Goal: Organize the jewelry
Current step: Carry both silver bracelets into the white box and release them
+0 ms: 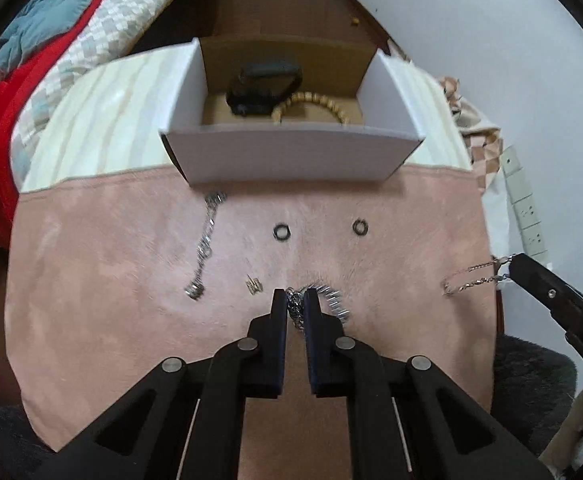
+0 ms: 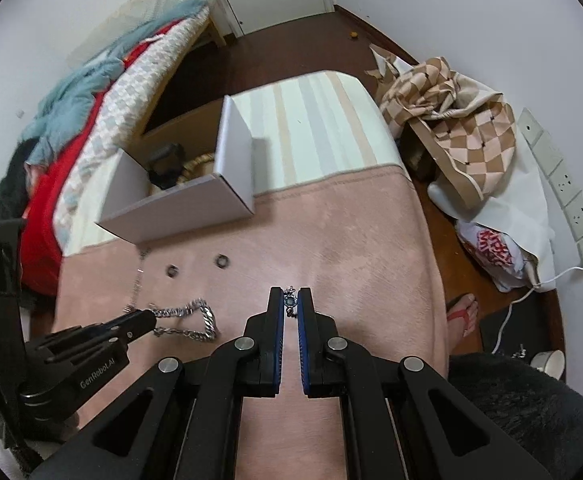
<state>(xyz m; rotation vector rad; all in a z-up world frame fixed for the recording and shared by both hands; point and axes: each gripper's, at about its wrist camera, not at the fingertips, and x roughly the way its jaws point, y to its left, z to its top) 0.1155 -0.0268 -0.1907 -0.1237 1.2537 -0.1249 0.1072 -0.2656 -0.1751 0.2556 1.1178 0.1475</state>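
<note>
I am holding both grippers over the pink cloth (image 1: 131, 280), each one pinching a piece of jewelry. My left gripper (image 1: 295, 300) is closed onto the heavy silver chain (image 2: 195, 320); the right wrist view shows the chain lying in a loop on the cloth, with one end caught between the fingers. My right gripper (image 2: 290, 302) is clamped on a fine chain (image 1: 471, 276) with a small blue-stone charm (image 2: 290, 301) sitting between the blue pads. From the left wrist view that fine chain is hanging in a loop from the fingertips, apparently clear of the cloth.

Progress, as I am judging it: the white box (image 1: 291, 156) at the far edge of the cloth is already holding a black watch (image 1: 263, 88) and a wooden bead bracelet (image 1: 315, 106), so two pieces are counting as sorted. Two more are in hand but not yet delivered.

Still lying loose on the cloth: a silver link bracelet (image 1: 205, 244) running diagonally just in front of the box, two dark rings (image 1: 281, 233) (image 1: 360, 227) side by side and apart from each other, and a small gold item (image 1: 252, 284), too small to identify, near my left fingertips. I am estimating the task at under halfway.
</note>
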